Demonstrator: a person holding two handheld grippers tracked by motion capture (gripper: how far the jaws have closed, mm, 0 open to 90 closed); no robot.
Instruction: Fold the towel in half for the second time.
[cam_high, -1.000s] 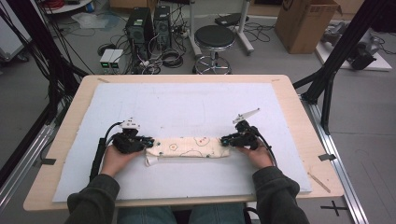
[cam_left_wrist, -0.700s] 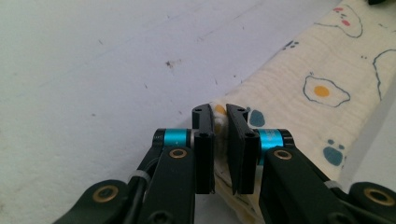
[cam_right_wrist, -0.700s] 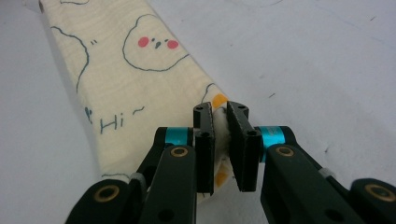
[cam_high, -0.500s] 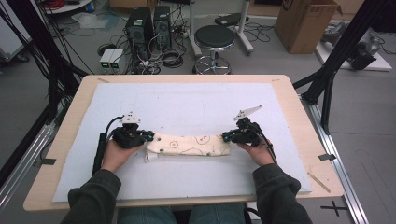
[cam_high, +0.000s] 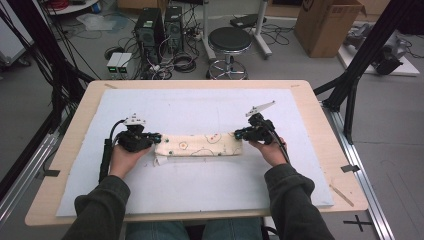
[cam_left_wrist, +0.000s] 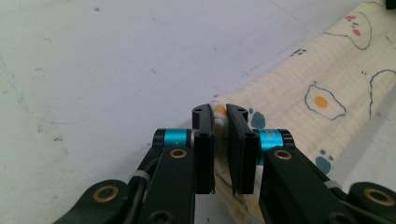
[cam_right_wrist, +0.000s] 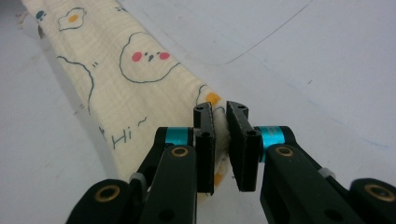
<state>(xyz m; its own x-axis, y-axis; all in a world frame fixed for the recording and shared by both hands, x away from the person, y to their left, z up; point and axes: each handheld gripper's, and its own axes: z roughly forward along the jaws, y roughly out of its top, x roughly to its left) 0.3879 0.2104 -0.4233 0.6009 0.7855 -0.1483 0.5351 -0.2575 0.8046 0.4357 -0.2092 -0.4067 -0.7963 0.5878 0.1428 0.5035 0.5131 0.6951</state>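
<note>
Cream cloth (cam_high: 199, 145), both tools pinching ends

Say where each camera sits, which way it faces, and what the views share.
High view: above the person's side, looking forward and down on the table; forearms, left gripper, right gripper.
Left gripper view: along closed jaws pinching the cloth.
Right gripper view: along closed jaws pinching the cloth's other end.
Shared: the egg-print cloth on the white mat.

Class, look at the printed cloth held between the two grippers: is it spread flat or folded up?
Folded. The printed cloth forms a long narrow band on the white mat, and its layered end is pinched in the left gripper.
</note>
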